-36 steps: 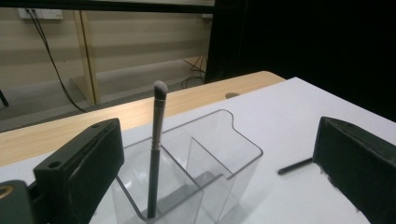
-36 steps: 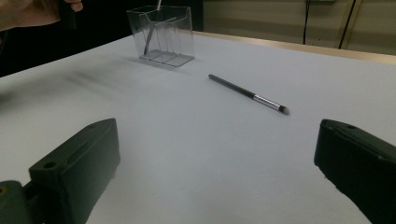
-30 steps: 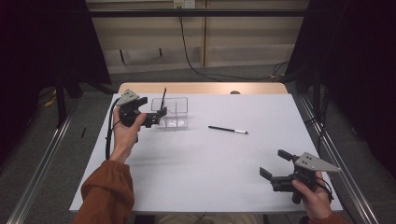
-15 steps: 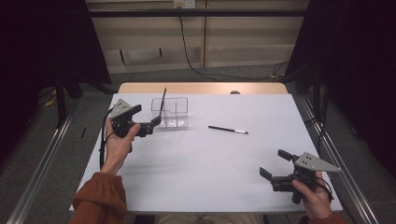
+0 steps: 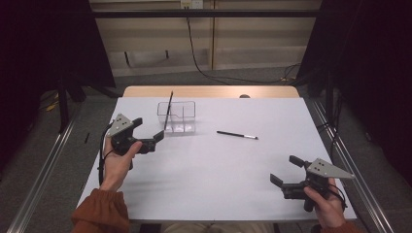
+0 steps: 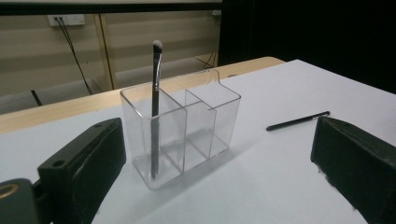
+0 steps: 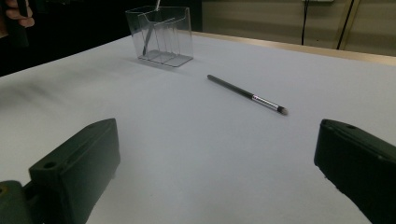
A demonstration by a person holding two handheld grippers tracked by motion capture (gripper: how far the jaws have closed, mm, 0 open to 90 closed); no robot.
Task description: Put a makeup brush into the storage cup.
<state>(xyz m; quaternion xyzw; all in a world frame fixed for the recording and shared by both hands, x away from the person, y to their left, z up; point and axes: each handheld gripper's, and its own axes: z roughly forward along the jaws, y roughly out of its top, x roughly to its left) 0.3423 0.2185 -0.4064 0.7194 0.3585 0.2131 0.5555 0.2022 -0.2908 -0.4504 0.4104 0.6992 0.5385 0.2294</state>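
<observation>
A clear plastic organiser (image 5: 177, 118) (image 6: 184, 126) (image 7: 161, 35) with three compartments stands on the white table (image 5: 214, 165). One dark makeup brush (image 5: 168, 110) (image 6: 155, 107) stands upright in its left compartment. A second brush (image 5: 237, 135) (image 7: 246, 94) (image 6: 298, 121) lies flat to the right of the organiser. My left gripper (image 5: 148, 133) (image 6: 219, 172) is open and empty, just left of the organiser. Near the front right corner my right gripper (image 5: 286, 171) (image 7: 217, 175) is open with nothing in it.
A wooden strip (image 5: 209, 91) runs along the table's far edge. Metal rails (image 5: 43, 165) flank both sides, and a cable (image 5: 194, 43) hangs down the back wall.
My left gripper has drawn back from the organiser toward the left and front, leaving the brush standing in it. The right gripper has stayed still.
</observation>
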